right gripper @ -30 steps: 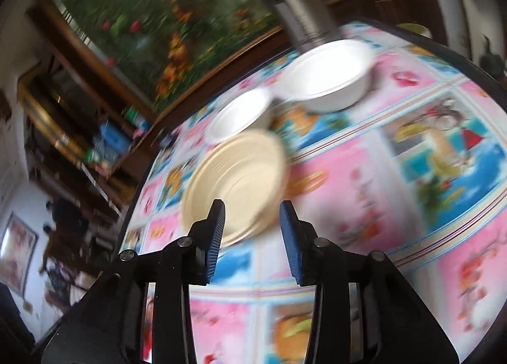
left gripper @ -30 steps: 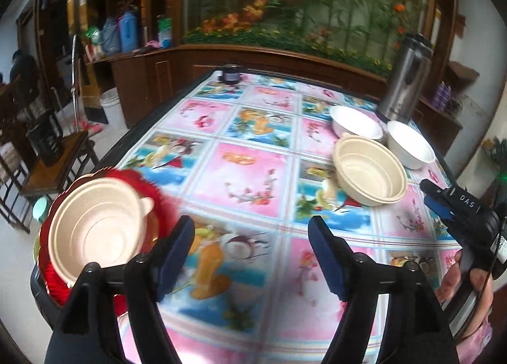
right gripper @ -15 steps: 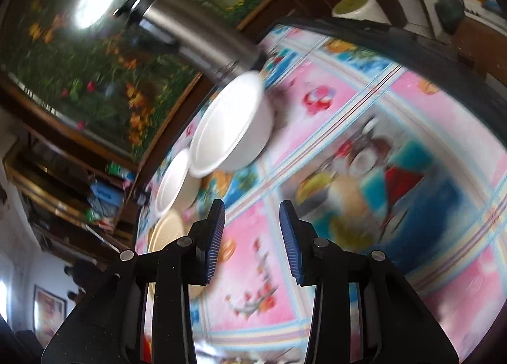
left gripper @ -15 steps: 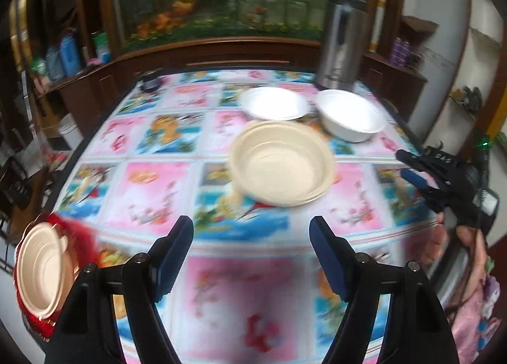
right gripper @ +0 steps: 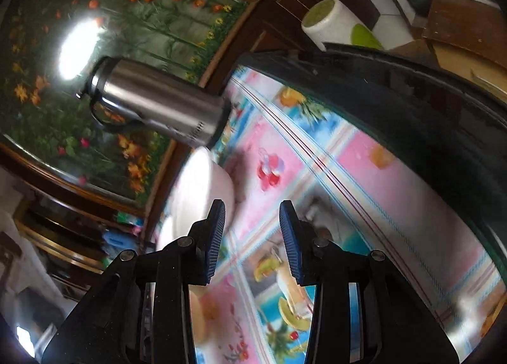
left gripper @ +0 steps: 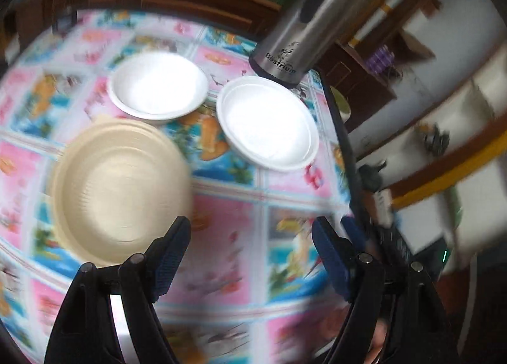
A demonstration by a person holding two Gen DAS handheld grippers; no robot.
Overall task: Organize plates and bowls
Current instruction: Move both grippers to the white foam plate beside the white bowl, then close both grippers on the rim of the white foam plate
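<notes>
In the left wrist view a beige bowl (left gripper: pixel 117 186) sits on the patterned tablecloth just ahead of my left finger. Two white bowls lie beyond it, one at the back (left gripper: pixel 157 88) and one to the right (left gripper: pixel 267 123). My left gripper (left gripper: pixel 250 253) is open and empty above the cloth. My right gripper (right gripper: pixel 252 234) is open and empty, tilted, with a white bowl (right gripper: pixel 199 193) just left of its left finger. The other gripper shows blurred at the table's right edge (left gripper: pixel 389 237).
A steel thermos (left gripper: pixel 304 31) stands at the back right of the table, also in the right wrist view (right gripper: pixel 158 104). The table's dark edge (right gripper: pixel 412 104) runs along the right. A white and green bin (right gripper: pixel 336 22) stands on the floor beyond it.
Both views have swung right. The beige bowl now lies closer, by my left finger. The red plate with its bowl has left the left view. The right gripper has come nearer to the white bowl.
</notes>
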